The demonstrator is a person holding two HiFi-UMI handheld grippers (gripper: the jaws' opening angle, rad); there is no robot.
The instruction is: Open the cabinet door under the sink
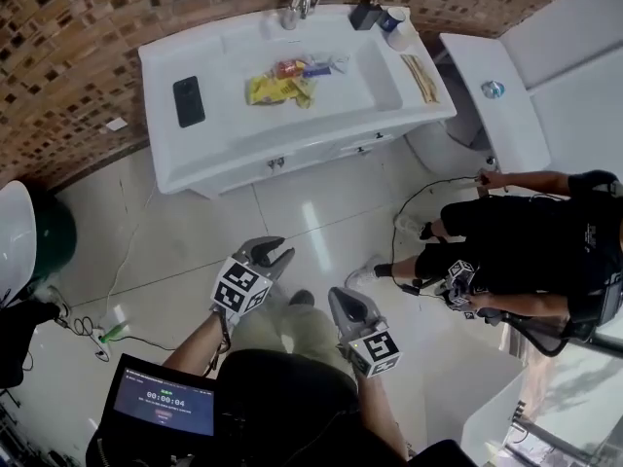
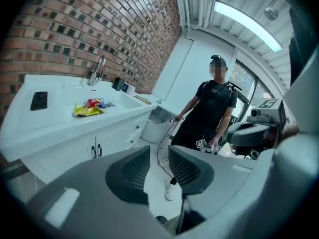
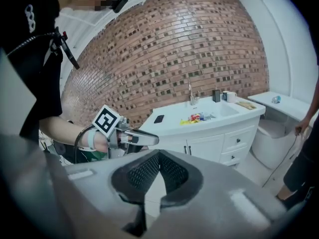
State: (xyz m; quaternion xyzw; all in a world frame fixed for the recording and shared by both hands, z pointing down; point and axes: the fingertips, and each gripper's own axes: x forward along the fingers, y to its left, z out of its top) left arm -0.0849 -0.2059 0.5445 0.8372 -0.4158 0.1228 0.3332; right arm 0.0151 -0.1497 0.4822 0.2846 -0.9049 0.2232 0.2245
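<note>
The white sink cabinet (image 1: 234, 159) stands against the brick wall, and its two doors (image 1: 277, 162) with small dark handles are closed. The same doors (image 3: 207, 146) show in the right gripper view and the handles (image 2: 95, 151) in the left gripper view. My left gripper (image 1: 275, 251) hangs over the floor tiles well short of the cabinet, open with nothing between its jaws (image 2: 158, 156). To its right my right gripper (image 1: 341, 300) is shut and empty (image 3: 159, 153), also away from the cabinet.
A phone (image 1: 188, 100), a yellow packet (image 1: 273, 89) and wrappers lie on the sink top by the faucet (image 1: 302, 3). A person in black (image 1: 526, 246) is at the right beside a toilet (image 1: 487, 95). A cable (image 1: 127, 251) crosses the floor at the left.
</note>
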